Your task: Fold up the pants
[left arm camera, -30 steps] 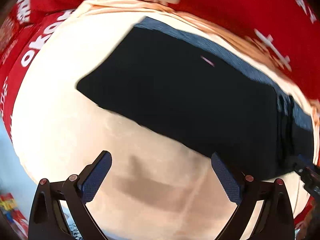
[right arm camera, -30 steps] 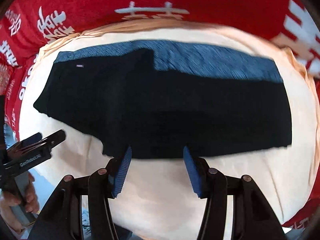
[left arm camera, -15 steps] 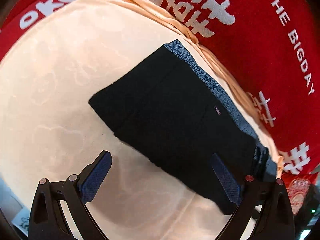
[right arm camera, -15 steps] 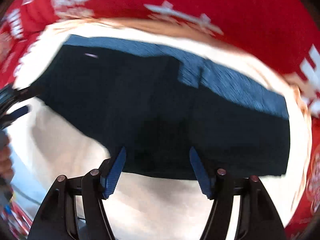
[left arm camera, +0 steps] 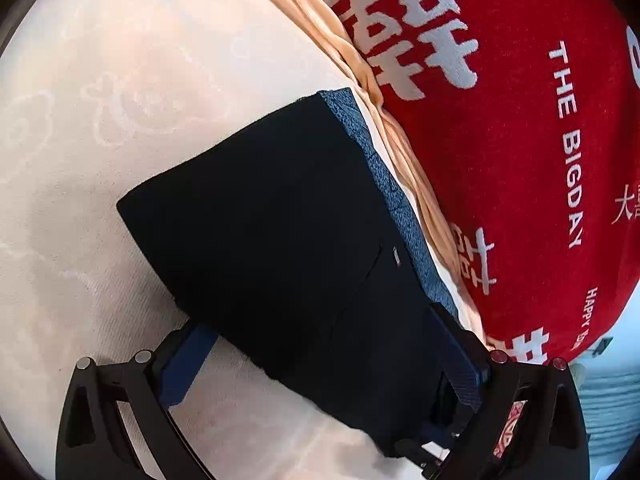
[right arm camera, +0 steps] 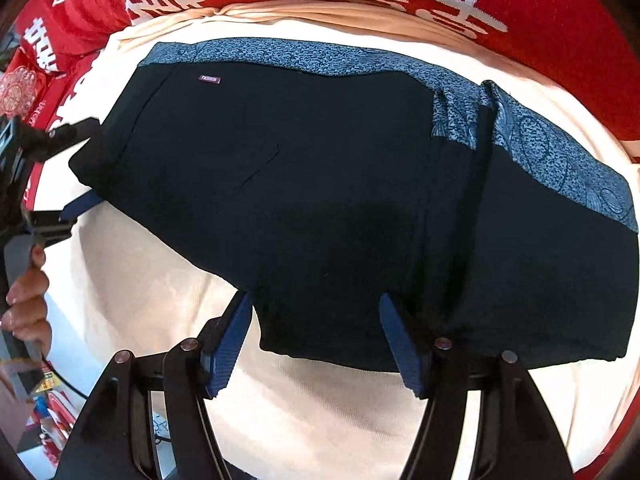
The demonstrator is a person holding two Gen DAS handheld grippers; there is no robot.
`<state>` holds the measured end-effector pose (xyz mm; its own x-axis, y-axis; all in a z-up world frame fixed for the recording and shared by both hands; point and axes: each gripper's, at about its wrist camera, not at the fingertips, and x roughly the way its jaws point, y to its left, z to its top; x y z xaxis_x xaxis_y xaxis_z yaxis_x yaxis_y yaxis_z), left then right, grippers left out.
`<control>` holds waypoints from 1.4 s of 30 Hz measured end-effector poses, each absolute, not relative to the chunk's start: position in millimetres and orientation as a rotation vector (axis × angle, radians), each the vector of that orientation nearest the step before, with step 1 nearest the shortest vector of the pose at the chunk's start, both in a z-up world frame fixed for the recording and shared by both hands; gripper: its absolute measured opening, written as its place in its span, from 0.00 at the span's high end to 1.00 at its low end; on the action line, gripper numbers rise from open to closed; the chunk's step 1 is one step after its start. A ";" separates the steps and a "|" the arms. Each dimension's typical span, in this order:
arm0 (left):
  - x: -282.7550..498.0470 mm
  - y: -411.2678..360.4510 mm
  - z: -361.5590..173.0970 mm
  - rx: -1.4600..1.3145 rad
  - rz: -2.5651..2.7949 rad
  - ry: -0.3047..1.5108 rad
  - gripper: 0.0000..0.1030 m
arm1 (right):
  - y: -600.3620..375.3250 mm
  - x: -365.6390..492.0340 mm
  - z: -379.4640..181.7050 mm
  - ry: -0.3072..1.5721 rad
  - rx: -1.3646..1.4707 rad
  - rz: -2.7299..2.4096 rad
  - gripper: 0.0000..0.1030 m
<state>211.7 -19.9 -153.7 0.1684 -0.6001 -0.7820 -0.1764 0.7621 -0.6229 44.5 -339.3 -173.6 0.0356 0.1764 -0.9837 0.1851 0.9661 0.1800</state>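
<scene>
Nearest in the right wrist view, my right gripper [right arm camera: 316,340] is spread, its blue pads [right arm camera: 230,344] straddling the near hem of the pants [right arm camera: 300,200]; whether the pads touch the fabric I cannot tell. In the left wrist view my left gripper [left arm camera: 324,364] is spread wider, one pad [left arm camera: 184,364] just under the near edge of the pants [left arm camera: 272,240] and the other at the edge on the side of the patterned strip; the cloth lies between them, not pinched. The pants are black with a blue patterned band [right arm camera: 540,148] along the far side, laid flat and lengthwise on a cream embossed tablecloth [left arm camera: 100,100]. A small label [right arm camera: 210,79] sits near the band at the left end. A raised crease [right arm camera: 478,184] crosses the garment right of centre. At the left margin of the right wrist view, my left hand [right arm camera: 24,308] holds its gripper handle at the pants' left end. Beyond the cream cloth's bunched far edge [left arm camera: 360,72] lies a red cloth [left arm camera: 520,160] with white characters and the words "THE BIGDAY" [left arm camera: 570,144].
</scene>
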 end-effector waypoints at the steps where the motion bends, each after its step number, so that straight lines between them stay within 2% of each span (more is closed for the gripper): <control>1: 211.9 -20.1 -153.9 -0.694 -0.335 1.392 0.02 | -340.8 43.5 -173.8 1.542 0.290 -0.006 0.32; 9: 220.6 -29.2 -138.0 -0.757 -0.377 1.304 0.02 | -337.4 40.1 -177.2 1.545 0.306 -0.016 0.32; 15: 234.6 -36.4 -157.7 -0.711 -0.302 1.362 0.02 | -336.1 42.1 -176.3 1.549 0.289 -0.006 0.32; 17: 234.2 -43.2 -153.3 -0.638 -0.265 1.370 0.07 | -334.7 42.8 -175.8 1.551 0.284 -0.004 0.32; 19: 232.8 -45.9 -148.8 -0.576 -0.229 1.363 0.30 | -334.2 44.9 -172.6 1.554 0.288 0.001 0.32; 20: 232.6 -46.8 -146.7 -0.538 -0.220 1.363 0.35 | -335.1 46.1 -170.3 1.555 0.295 0.005 0.31; 22: 232.0 -48.8 -143.9 -0.473 -0.216 1.357 0.51 | -338.4 49.6 -160.4 1.538 0.307 0.016 0.32; 24: 231.0 -55.5 -139.2 -0.338 -0.219 1.348 0.62 | -340.1 52.3 -144.9 1.505 0.294 0.019 0.32; 32: 205.2 -104.8 -116.8 0.178 -0.272 1.175 0.64 | -371.0 84.0 -104.6 1.418 0.408 0.010 0.32; 39: 186.9 -125.9 -113.5 0.442 -0.322 1.066 0.64 | -360.7 153.1 -81.4 1.408 0.449 0.153 0.32; 42: 181.6 -132.9 -113.5 0.503 -0.333 1.033 0.64 | -335.6 193.5 -82.5 1.467 0.490 0.273 0.28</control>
